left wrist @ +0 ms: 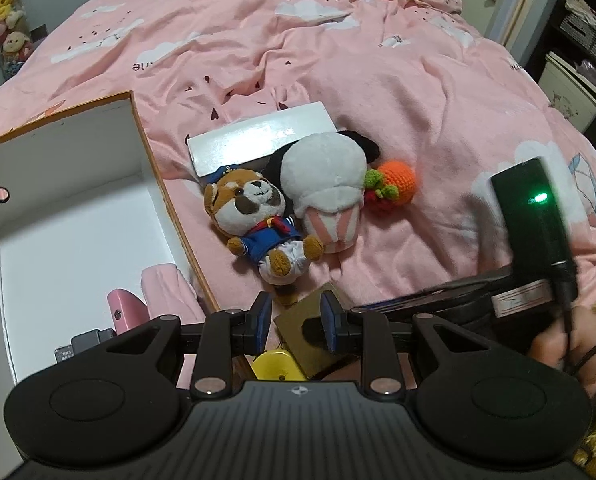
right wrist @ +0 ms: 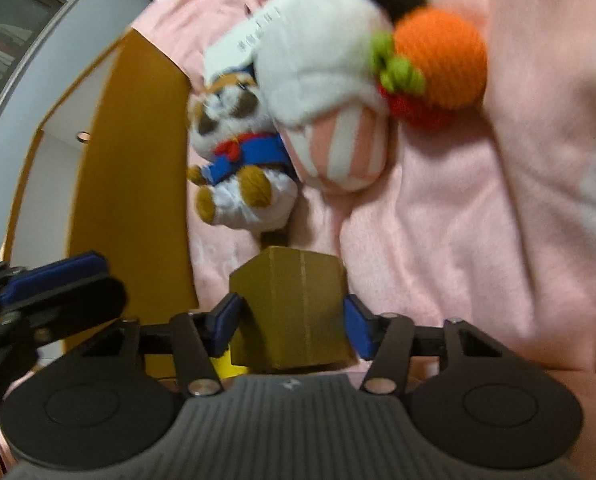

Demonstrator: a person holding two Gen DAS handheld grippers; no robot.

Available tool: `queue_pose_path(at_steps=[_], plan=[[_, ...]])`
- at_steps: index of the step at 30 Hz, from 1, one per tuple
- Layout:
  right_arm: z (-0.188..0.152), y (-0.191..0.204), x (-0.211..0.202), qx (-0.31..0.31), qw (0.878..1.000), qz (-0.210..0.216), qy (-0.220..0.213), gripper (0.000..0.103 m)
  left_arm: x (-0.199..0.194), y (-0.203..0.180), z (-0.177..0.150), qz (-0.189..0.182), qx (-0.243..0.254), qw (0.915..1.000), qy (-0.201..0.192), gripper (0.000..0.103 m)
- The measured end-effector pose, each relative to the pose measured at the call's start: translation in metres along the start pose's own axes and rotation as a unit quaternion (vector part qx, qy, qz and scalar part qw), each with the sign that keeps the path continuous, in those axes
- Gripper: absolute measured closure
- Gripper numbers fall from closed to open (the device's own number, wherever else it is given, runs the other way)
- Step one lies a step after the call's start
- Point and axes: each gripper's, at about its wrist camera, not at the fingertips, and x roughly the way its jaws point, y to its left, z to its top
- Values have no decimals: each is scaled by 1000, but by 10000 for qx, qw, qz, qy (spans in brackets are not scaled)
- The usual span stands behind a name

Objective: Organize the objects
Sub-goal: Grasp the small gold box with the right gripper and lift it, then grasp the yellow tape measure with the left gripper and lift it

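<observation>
A gold box lies on the pink bed, and my right gripper is shut on it, one blue pad on each side. In the left wrist view the gold box shows low between my left gripper's fingers. My left gripper is open and empty, just right of the open white storage box. A red panda plush, a white and pink plush, a crocheted orange and a white carton lie beyond. A yellow object sits under the gold box.
The storage box has orange outer walls and holds a pink cloth, a pink item and small dark items. Shelves stand at the far right. A plush-filled rack stands at the far left.
</observation>
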Motion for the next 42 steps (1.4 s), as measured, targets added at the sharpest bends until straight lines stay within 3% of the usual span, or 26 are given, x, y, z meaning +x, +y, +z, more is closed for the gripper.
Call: queue_pose_path(at_steps=[5, 8, 10, 12, 15, 17, 19, 27, 36, 42], plan=[[-11, 11, -39, -305, 9961, -466, -687, 52, 1, -11, 3, 97, 621, 9979, 182, 72], [-12, 11, -63, -425, 9893, -839, -1120, 52, 10, -27, 4, 148, 1362, 9891, 547, 63], [-11, 5, -65, -398, 9878, -978, -1149, 52, 22, -39, 3, 98, 1884, 9775, 942, 57], [-12, -4, -61, -219, 9911, -847, -1000, 52, 38, -51, 2, 117, 2362, 9624, 1333, 54], [-10, -15, -57, 40, 9930, -673, -966, 52, 59, -62, 1, 402, 2890, 9402, 1759, 49], [-9, -17, -57, 166, 9936, -552, -974, 53, 73, -67, 3, 489, 3089, 9269, 2076, 46], [-10, -19, -56, 227, 9939, -481, -962, 53, 88, -68, 7, 479, 3063, 9188, 2443, 44], [-14, -21, -54, 318, 9947, -537, -822, 53, 134, -59, 5, 703, 2813, 8970, 3337, 41], [-18, -24, -58, 408, 9949, -433, -814, 54, 156, -43, -6, 722, 2331, 8984, 3652, 36], [-18, -24, -58, 405, 9949, -432, -816, 54, 152, -43, -11, 733, 2351, 9015, 3559, 41]])
